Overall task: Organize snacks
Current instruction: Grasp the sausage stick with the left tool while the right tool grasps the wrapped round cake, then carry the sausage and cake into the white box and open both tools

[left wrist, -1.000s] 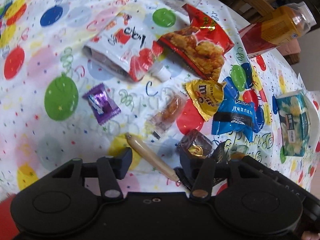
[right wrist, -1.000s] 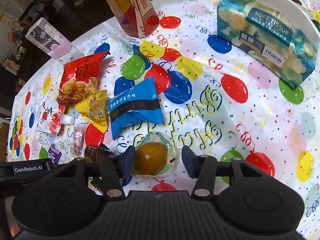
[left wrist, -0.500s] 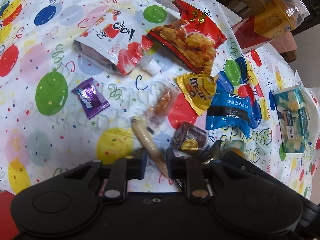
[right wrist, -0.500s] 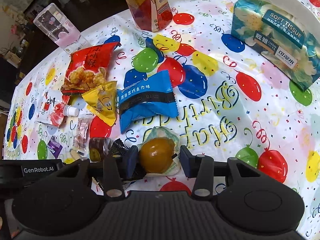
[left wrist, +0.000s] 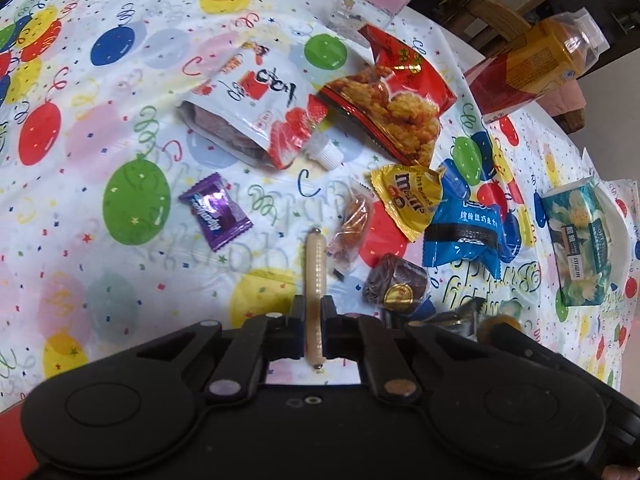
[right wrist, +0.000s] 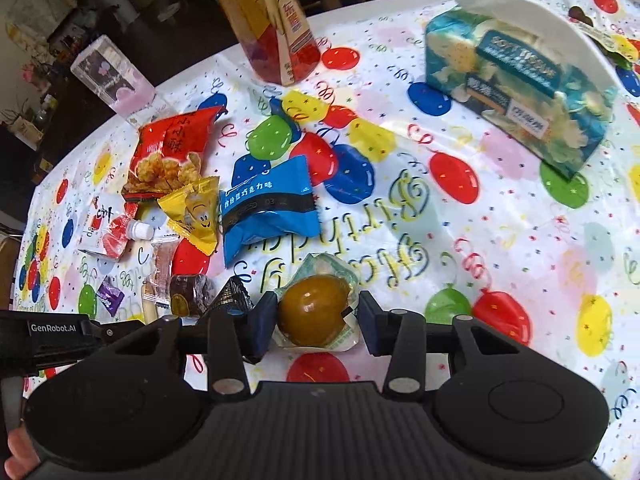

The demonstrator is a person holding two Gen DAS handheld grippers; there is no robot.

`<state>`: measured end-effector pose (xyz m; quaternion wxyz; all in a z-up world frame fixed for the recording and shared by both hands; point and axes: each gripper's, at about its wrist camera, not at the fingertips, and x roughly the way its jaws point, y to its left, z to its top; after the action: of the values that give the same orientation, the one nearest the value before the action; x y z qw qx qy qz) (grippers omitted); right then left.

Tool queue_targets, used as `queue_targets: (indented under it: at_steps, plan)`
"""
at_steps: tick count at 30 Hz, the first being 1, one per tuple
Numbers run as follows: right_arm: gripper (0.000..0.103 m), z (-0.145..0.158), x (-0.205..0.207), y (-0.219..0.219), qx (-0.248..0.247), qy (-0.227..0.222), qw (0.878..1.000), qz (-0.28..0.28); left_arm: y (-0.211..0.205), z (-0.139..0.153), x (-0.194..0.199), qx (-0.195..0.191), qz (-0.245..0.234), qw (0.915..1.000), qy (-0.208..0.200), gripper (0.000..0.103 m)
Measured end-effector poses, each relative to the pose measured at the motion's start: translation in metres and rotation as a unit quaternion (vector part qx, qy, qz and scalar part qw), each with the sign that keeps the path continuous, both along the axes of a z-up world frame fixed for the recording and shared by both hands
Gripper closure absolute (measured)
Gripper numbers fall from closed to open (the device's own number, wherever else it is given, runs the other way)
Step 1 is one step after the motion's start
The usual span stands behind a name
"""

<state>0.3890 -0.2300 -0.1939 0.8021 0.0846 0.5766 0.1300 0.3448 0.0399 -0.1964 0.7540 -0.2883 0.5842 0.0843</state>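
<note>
In the left wrist view my left gripper (left wrist: 313,314) is shut on a thin beige sausage stick (left wrist: 314,264), which points straight ahead over the balloon tablecloth (left wrist: 100,272). In the right wrist view my right gripper (right wrist: 316,320) holds a brown egg in a clear wrapper (right wrist: 314,308). Its left pad is against the egg and its right pad is at the wrapper's edge. Loose snacks lie ahead: a purple candy (left wrist: 216,210), a white spout pouch (left wrist: 256,108), a red crisp bag (left wrist: 396,96), a yellow packet (left wrist: 408,196) and a blue packet (right wrist: 268,212).
A tissue pack (right wrist: 520,92) in a white holder stands at the right, a drink bottle (right wrist: 272,20) at the back, and a clear pink box (right wrist: 116,80) at the back left. A brown wrapped cake (left wrist: 396,284) and a black wrapper (right wrist: 232,300) lie between the grippers.
My left gripper went from open to shut on the sausage stick, which has turned from slanting to straight ahead. My right gripper's fingers have narrowed onto the wrapped egg.
</note>
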Motion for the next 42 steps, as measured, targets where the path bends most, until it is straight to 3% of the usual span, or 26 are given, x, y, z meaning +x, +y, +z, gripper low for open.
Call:
queue_targets:
  at_steps: [4,15,21,27,29,42]
  plan:
    - [0.061,0.004,-0.004,-0.011,0.000,-0.002,1.000,-0.005,0.000,0.001,-0.001,-0.008,-0.009,0.9999,-0.002,0.098]
    - [0.061,0.001,-0.013,-0.022,0.010,0.004,1.000,-0.007,-0.025,-0.001,0.010,0.039,-0.061,0.9973,0.012,0.096]
    - [0.061,-0.002,-0.015,-0.027,0.017,0.008,1.000,-0.007,-0.035,-0.006,0.015,0.075,-0.078,0.9939,0.021,0.078]
    - [0.061,-0.002,-0.016,-0.028,0.017,0.005,1.000,-0.004,-0.055,-0.005,0.019,0.117,-0.107,0.9872,0.016,0.079]
    - [0.061,-0.001,-0.017,-0.029,0.015,0.003,1.000,0.000,-0.060,-0.005,0.020,0.131,-0.116,0.9844,0.017,0.090]
    - [0.061,0.031,-0.027,-0.044,0.007,-0.027,1.000,0.004,-0.032,0.002,0.007,0.074,-0.085,0.9936,-0.002,0.094]
